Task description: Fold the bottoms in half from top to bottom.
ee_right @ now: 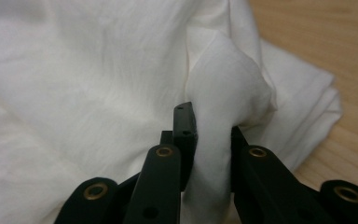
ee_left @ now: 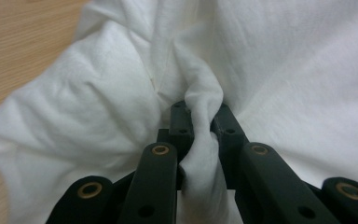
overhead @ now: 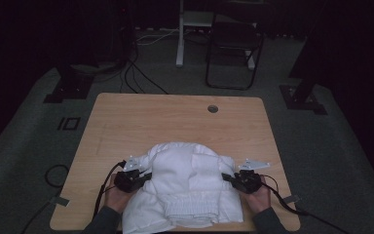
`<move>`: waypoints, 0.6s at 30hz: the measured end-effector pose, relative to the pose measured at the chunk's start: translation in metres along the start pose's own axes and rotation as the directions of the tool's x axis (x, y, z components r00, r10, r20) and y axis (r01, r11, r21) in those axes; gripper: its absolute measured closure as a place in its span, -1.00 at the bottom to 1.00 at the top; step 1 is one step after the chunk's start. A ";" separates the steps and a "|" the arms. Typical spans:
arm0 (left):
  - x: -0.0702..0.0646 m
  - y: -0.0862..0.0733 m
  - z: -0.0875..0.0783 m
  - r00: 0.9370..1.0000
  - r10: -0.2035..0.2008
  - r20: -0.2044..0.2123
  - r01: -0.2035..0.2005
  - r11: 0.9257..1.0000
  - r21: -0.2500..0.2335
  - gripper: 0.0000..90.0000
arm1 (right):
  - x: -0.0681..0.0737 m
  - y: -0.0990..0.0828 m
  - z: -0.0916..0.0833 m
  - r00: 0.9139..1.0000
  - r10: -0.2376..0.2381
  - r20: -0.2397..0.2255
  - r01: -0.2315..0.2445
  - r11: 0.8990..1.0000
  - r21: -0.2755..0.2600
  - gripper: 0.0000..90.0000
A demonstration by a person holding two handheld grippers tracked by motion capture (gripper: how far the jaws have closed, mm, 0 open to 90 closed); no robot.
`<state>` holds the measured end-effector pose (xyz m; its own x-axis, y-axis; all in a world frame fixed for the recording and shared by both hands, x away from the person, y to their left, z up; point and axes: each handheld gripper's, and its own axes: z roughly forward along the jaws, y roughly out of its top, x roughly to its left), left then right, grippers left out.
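Tongs (overhead: 146, 176) (overhead: 228, 178) pinch garment (overhead: 190, 187) edges.

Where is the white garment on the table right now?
In the high view the white garment lies bunched at the near edge of the wooden table, between the left gripper and the right gripper, each pinching a fold of it.

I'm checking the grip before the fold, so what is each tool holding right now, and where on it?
Both hold the white garment: the left tool pinches a fold at its left edge, the right tool a fold at its right edge.
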<state>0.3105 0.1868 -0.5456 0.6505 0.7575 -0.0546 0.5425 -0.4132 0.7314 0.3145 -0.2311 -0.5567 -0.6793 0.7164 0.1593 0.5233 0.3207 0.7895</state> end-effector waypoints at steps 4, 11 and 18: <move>-0.003 0.010 0.012 0.997 0.033 -0.072 -0.033 0.999 0.003 0.81 | -0.001 0.002 0.011 1.000 -0.006 0.028 0.005 0.999 0.033 0.84; 0.013 0.027 0.033 0.997 -0.013 -0.076 0.011 1.000 -0.026 0.81 | -0.016 0.010 0.018 0.997 0.033 0.068 -0.034 0.999 0.024 0.83; 0.033 0.048 0.057 0.993 -0.078 -0.092 0.072 0.995 -0.063 0.81 | -0.039 0.029 0.035 0.990 0.055 0.133 -0.058 0.998 0.019 0.83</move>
<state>0.3880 0.1634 -0.5513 0.5549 0.8305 -0.0490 0.5533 -0.3245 0.7672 0.3746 -0.2275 -0.5608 -0.5752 0.8088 0.1225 0.5714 0.2901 0.7677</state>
